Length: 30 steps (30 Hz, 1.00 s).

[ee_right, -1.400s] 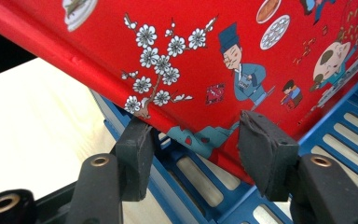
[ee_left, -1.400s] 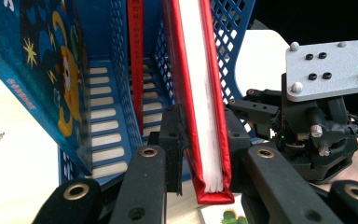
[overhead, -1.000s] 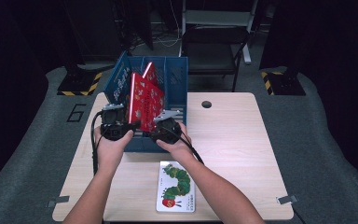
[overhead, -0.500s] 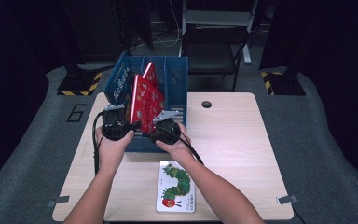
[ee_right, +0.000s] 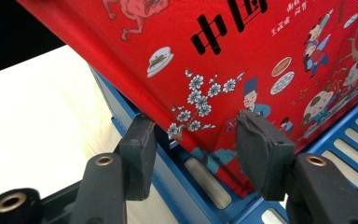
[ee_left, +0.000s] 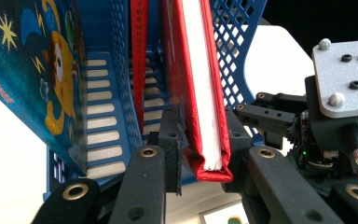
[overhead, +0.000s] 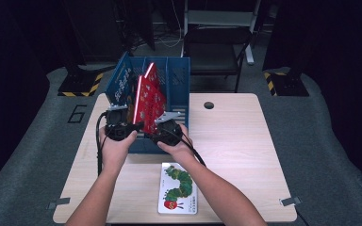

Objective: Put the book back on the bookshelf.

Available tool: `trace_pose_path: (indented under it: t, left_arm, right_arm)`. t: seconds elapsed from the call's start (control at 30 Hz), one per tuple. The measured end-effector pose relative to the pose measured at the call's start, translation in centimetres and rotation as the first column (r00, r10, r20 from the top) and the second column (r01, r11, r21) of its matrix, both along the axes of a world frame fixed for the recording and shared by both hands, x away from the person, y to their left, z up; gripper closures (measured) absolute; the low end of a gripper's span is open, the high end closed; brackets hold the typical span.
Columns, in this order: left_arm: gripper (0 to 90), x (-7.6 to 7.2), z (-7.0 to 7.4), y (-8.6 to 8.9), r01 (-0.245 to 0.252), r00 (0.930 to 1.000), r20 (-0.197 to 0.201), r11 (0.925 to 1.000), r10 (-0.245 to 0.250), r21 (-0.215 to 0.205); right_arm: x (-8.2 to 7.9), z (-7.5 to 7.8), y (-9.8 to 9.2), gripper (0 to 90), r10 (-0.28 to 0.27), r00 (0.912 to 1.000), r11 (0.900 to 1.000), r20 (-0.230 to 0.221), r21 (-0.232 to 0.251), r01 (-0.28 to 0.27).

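Red book (ee_left: 200, 93) tilted over the blue rack's (overhead: 179, 82) middle slot, left claw (ee_left: 200, 140) clamped on its lower corner, right claw (ee_right: 200, 149) just been closing, pads straddling the cover's bottom edge, caterpillar book (overhead: 178, 188) flat on the counter (overhead: 245, 141).

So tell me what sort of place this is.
Probably a lab or studio set up for recording, not a home: one pale wooden table stands on grey carpet under dark surroundings, with a floor marking "6", yellow-black hazard tape and a folding chair behind.
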<state>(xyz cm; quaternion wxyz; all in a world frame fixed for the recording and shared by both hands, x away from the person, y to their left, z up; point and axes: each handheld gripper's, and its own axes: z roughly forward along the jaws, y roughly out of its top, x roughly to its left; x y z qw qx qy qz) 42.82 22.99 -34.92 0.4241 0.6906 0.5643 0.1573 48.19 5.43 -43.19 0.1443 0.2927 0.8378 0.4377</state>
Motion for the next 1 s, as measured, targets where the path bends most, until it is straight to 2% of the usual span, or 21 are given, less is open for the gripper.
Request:
trace_pose_path:
  t: [0.2,0.23,0.3,0.5,0.8,1.0]
  left_arm:
    - [75.1,0.5,0.3,-0.2,0.004,1.0000,0.002,0.9998,-0.004,0.021]
    - [74.9,0.5,0.4,-0.3,0.004,1.0000,-0.001,0.9998,-0.004,0.018]
    - [74.7,0.8,0.5,-0.4,0.002,1.0000,0.003,0.9998,-0.002,0.020]
    - [74.7,1.8,0.9,-0.8,-0.015,0.9999,0.003,0.9996,0.014,0.025]
    - [74.4,2.6,1.0,-0.7,-0.022,0.9997,0.001,0.9997,0.022,0.005]
    - [74.3,3.2,1.0,-0.9,-0.027,0.9995,0.013,0.9996,0.027,0.003]
  right_arm:
    - [0.1,0.1,0.0,49.4,-0.008,0.9999,1.000,0.014,0.003,0.008]
    - [0.2,0.1,-0.1,49.4,-0.009,1.0000,1.000,0.005,0.004,0.009]
    - [0.2,0.1,-0.1,50.2,-0.011,0.9998,1.000,0.016,0.007,0.011]
    - [0.6,0.2,-0.3,51.3,-0.028,0.9996,0.999,0.011,0.020,0.027]
    - [1.0,0.4,-0.2,53.2,-0.032,0.9994,0.999,0.017,0.021,0.031]
    - [1.3,0.5,-0.2,53.3,-0.041,0.9991,0.999,0.007,0.026,0.041]
